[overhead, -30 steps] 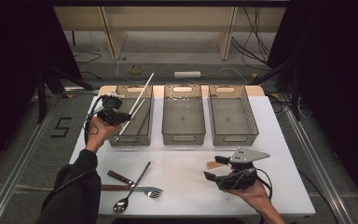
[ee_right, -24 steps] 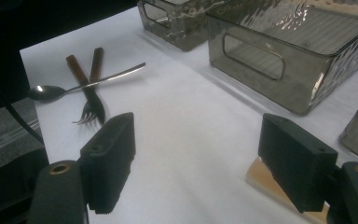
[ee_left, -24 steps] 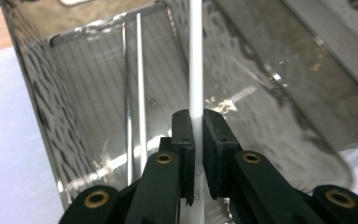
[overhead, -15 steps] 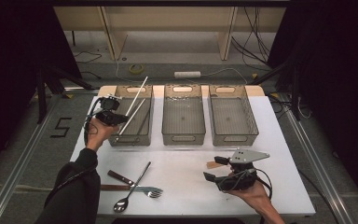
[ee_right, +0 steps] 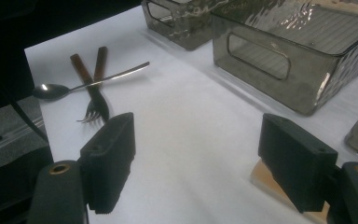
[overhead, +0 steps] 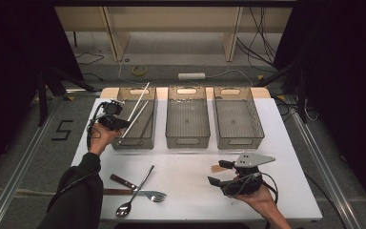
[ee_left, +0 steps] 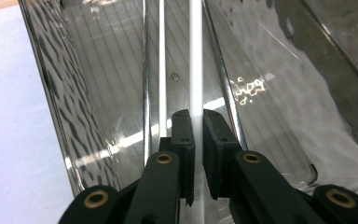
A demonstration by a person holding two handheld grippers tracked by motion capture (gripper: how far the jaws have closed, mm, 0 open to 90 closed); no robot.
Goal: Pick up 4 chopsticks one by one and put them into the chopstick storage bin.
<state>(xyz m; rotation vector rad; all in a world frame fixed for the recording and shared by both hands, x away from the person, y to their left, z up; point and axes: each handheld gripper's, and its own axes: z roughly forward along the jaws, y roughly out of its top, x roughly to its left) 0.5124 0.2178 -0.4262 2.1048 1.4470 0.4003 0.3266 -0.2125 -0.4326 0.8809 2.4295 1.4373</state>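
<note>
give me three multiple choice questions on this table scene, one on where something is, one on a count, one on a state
1. Where is the thin white chopstick that the left gripper holds?
A. over the leftmost smoky clear plastic bin
B. in the middle bin
C. flat on the white table

2. How many smoky clear bins stand in the row?
A. two
B. three
C. four

3. How do the right gripper jaws stand?
A. shut on a spoon
B. shut on a fork
C. open, with nothing between them

Answers: 1 A, the left gripper view shows the stick clamped above that bin, beside a second white stick. 2 B, the high view shows three side by side. 3 C, only bare table shows between the wide jaws.
</note>
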